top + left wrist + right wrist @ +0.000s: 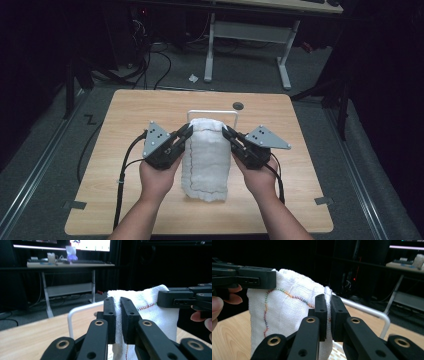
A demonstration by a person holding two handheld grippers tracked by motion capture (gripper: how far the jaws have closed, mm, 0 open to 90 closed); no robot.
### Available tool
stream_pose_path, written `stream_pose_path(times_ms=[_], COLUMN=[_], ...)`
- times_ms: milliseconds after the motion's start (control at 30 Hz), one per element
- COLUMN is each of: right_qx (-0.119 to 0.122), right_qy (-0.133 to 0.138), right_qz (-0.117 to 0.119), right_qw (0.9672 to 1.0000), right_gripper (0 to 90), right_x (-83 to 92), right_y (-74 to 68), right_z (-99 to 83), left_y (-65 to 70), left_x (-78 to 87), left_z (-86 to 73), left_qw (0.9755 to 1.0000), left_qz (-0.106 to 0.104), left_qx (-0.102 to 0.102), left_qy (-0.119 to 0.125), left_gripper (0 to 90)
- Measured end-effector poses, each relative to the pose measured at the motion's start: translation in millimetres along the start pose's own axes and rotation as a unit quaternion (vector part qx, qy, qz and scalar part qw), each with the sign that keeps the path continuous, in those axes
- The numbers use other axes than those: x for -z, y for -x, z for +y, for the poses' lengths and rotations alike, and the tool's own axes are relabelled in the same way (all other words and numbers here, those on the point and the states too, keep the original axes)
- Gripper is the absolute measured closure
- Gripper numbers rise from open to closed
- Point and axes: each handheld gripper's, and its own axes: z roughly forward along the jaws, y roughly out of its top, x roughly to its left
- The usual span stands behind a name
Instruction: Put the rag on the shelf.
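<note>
Your counter is a square, light wood-grain top with rounded corners, standing on a grey carpeted floor. Near its far edge you have a small round dark grommet set into the wood. A white metal tube rack, bent into a squared arch, stands on the counter just in front of that grommet. The lower end of the white cloth with multicoloured edge stitching seems to rest on the wood at the counter's middle, near you.
</note>
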Motion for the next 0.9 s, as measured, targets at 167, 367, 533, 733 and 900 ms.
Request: stream_pose_path(times_ms=[167,367,533,733,900], right_qx=[0.006,0.008,0.007,0.005,0.0], right_qy=[0.022,0.034,0.036,0.035,0.035], right_qz=[-0.002,-0.006,-0.004,-0.012,-0.022], right_qw=[0.9997,0.9994,0.9993,0.9993,0.9991], right_gripper=[85.9,85.9,85.9,85.9,85.9], right_x=[7.6,11.0,10.9,8.1,-0.5], right_y=[0.1,3.2,5.5,14.1,25.4], right_z=[20.2,32.8,36.1,44.4,51.1], left_y=[1.1,2.6,2.3,-3.5,-10.8], left_x=[3.4,3.8,-0.1,-13.2,-32.1], left_z=[16.2,27.5,31.9,40.7,45.0], left_qw=[0.9998,0.9995,0.9995,0.9991,0.9989], left_qz=[-0.001,0.002,0.001,0.006,0.011], left_qx=[-0.007,-0.015,-0.023,-0.037,-0.045], left_qy=[0.017,0.027,0.024,0.018,0.009], left_gripper=[83.5,83.6,83.7,83.8,83.8])
